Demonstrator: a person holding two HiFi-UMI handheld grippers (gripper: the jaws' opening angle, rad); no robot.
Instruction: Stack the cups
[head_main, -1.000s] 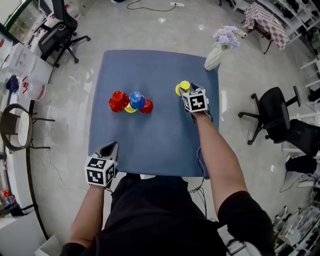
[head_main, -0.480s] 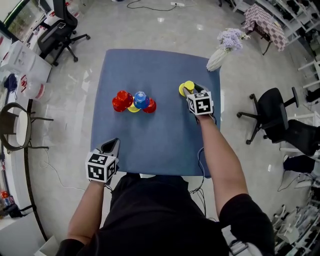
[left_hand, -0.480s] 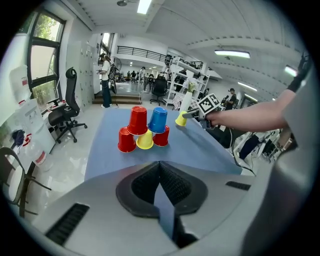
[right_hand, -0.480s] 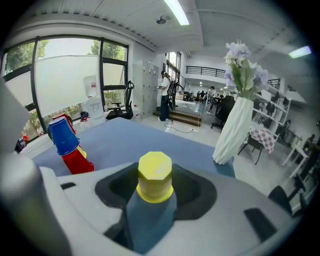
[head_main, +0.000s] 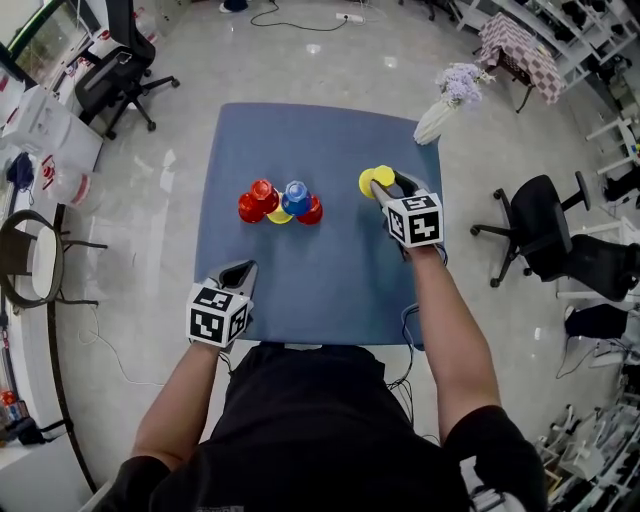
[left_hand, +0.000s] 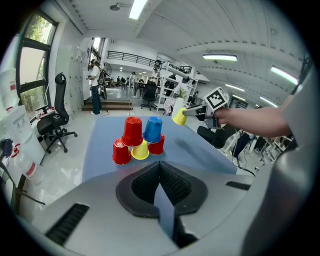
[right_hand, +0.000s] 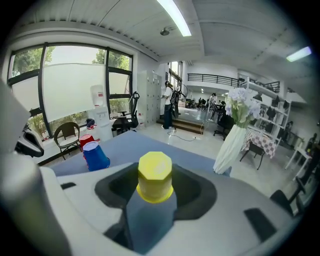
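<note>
The right gripper (head_main: 388, 187), its jaws just closing, pinches an inverted glossy yellow cup (right_hand: 155, 176) with a faceted base. The left gripper (head_main: 243, 271) has its ribbed black pads (left_hand: 176, 183) pressed together, empty.

We tally six cups: red cup (head_main: 252, 207), three; yellow cup (head_main: 371, 178), two; blue cup (head_main: 296, 197), one. Grippers, two: left gripper (head_main: 243, 271), right gripper (head_main: 388, 187). Desk (head_main: 320, 270), one. Vase (head_main: 430, 121) of flowers, one. Black office chair (head_main: 545, 225), two we can make out for certain.
</note>
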